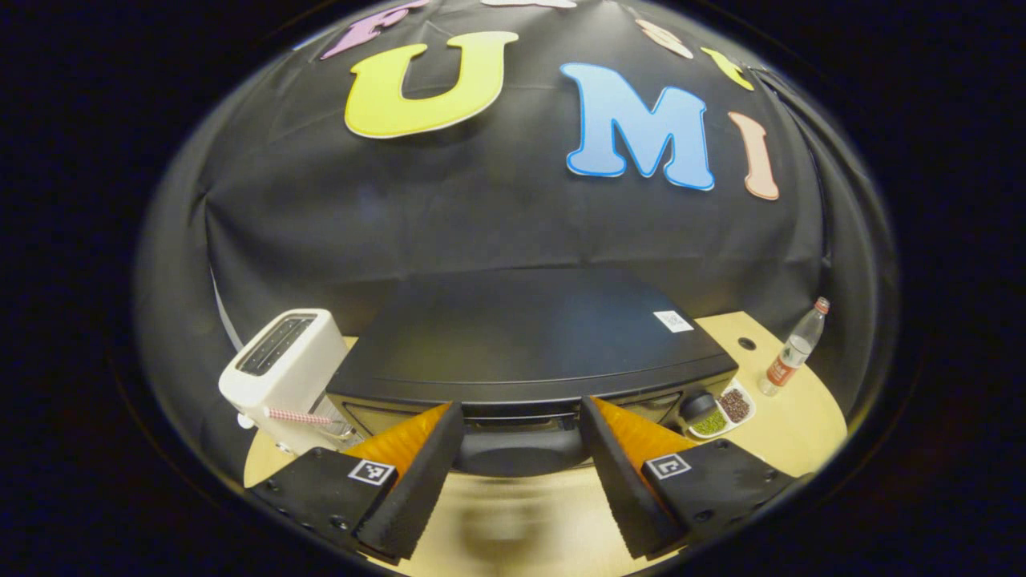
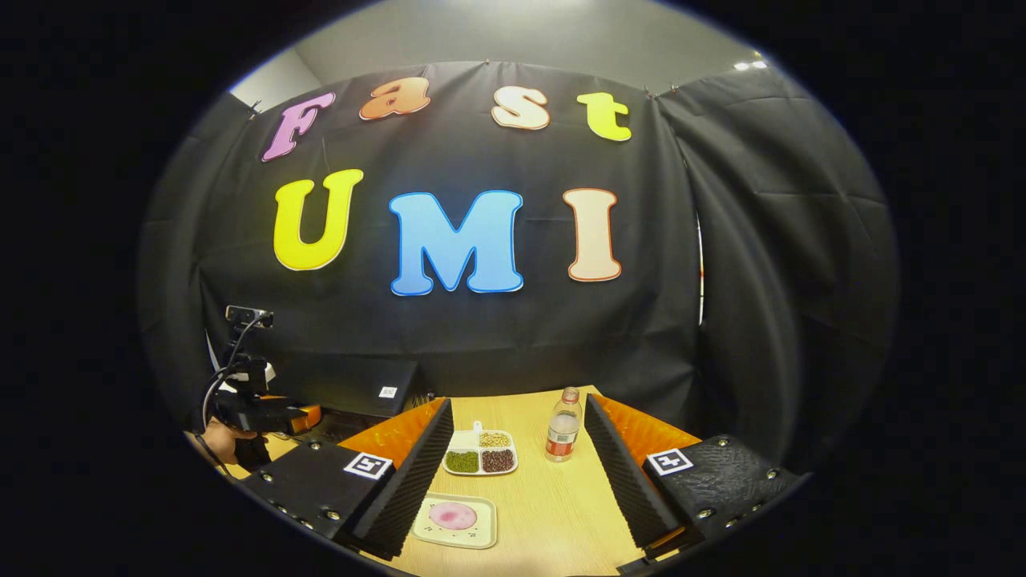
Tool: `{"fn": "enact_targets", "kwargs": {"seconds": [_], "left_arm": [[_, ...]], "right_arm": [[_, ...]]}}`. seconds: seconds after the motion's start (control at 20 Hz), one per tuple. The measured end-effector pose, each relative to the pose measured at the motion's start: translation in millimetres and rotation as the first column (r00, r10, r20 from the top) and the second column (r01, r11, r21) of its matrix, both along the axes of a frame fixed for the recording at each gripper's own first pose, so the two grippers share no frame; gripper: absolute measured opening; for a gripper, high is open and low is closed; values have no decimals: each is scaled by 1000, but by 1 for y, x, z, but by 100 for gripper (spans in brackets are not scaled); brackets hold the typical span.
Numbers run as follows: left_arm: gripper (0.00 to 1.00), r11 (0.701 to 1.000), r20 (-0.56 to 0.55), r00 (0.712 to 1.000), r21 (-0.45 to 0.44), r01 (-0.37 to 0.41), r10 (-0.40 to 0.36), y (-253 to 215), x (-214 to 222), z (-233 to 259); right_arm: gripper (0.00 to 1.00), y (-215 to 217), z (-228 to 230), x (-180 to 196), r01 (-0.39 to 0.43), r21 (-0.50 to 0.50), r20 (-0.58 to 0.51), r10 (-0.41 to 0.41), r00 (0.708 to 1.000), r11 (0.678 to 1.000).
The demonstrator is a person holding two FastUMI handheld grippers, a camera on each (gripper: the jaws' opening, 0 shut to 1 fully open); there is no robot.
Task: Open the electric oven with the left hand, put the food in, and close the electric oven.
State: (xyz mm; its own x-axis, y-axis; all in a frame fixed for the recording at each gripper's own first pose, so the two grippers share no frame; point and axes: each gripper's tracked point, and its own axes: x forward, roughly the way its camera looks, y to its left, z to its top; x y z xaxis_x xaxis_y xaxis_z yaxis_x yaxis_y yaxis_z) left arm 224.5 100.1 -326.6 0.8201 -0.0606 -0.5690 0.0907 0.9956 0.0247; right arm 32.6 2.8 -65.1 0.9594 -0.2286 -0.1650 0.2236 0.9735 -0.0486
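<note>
Left claw [image 1: 521, 465] spread before oven [image 1: 529, 344], handle blurred; right claw [image 2: 519, 473] spread.

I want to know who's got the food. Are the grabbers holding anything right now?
No, nothing is held. The left gripper is open at the oven, and the right gripper is open above the table.

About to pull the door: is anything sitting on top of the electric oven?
On the electric oven top only a small white sticker shows; otherwise it looks bare. The white toaster stands beside it. The oven's inside cannot be seen from here.
</note>
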Motion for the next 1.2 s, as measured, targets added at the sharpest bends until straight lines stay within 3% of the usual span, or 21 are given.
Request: {"fn": "enact_targets", "kwargs": {"seconds": [0.35, 0.4, 0.55, 0.9, 1.2], "left_arm": [[100, 1000, 7, 1000, 0, -9, 9, 1, -45, -8], [92, 1000, 5, 1000, 10, -4, 4, 1, -52, -10], [100, 1000, -3, 1000, 27, 4, -3, 0, -71, -20], [100, 1000, -46, 999, -11, 5, -5, 0, -106, -47], [98, 999, -64, 997, 29, 41, -39, 3, -126, -67]], "right_arm": [[100, 6, 4, -1, -27, 12, 12, 27, 1000, 1000], [100, 7, 6, -1, -31, 12, 15, 31, 999, 999], [100, 7, 9, -2, -25, 8, 20, 25, 999, 1000], [99, 13, -7, -10, -30, 21, -40, 31, 999, 999], [99, 18, -18, -15, -32, 15, -84, 33, 996, 999]]}}
